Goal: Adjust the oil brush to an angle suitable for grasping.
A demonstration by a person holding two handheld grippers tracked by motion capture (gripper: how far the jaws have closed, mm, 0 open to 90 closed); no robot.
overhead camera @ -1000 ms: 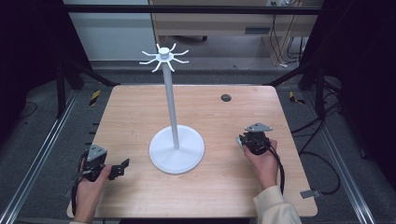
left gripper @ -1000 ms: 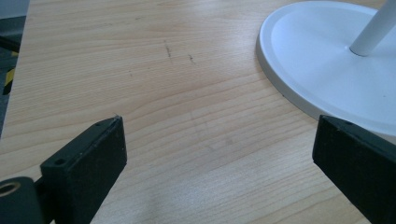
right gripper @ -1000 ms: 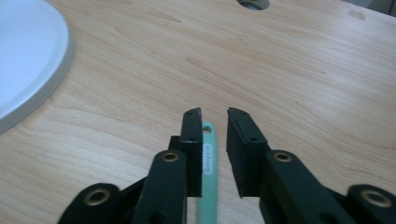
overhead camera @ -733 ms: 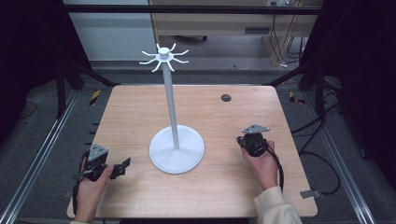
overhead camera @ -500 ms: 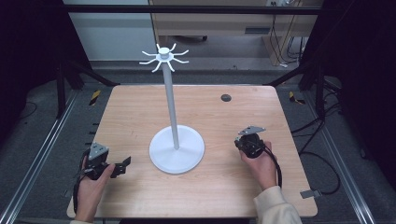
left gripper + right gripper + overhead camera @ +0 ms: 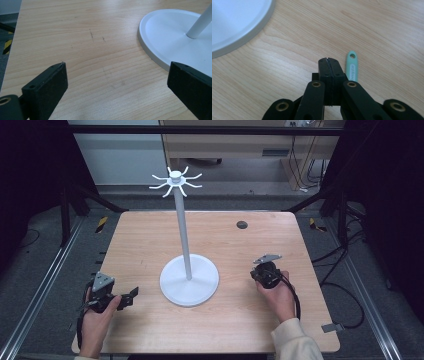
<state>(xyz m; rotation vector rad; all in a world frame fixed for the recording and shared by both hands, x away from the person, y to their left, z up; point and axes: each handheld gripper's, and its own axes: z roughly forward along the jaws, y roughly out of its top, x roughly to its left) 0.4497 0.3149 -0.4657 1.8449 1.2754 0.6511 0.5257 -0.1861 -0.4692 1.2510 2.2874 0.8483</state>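
Note:
A white stand with a round base (image 6: 189, 280), a thin pole (image 6: 182, 230) and a crown of hooks (image 6: 175, 180) rises from the middle of the wooden table (image 6: 150, 240). My left gripper (image 6: 131, 296) rests near the table's front left, pointing at the base; its jaws stand wide open and empty (image 6: 117, 75), with the base rim (image 6: 160, 50) just ahead. My right gripper (image 6: 262, 272) sits right of the base, shut with nothing between its jaws (image 6: 328, 60). A small teal handle with a hole (image 6: 352, 66) lies flat on the wood, just beside those jaws.
A dark round disc (image 6: 242, 224) is set in the table's far right part. Metal frame rails (image 6: 45, 280) run along both sides. Cables (image 6: 345, 270) trail on the floor at the right. The stand's base edge (image 6: 249, 35) lies close to the right gripper.
The right hand and its gripper have slid a little to the left, toward the stand's base. The left gripper has hardly moved.

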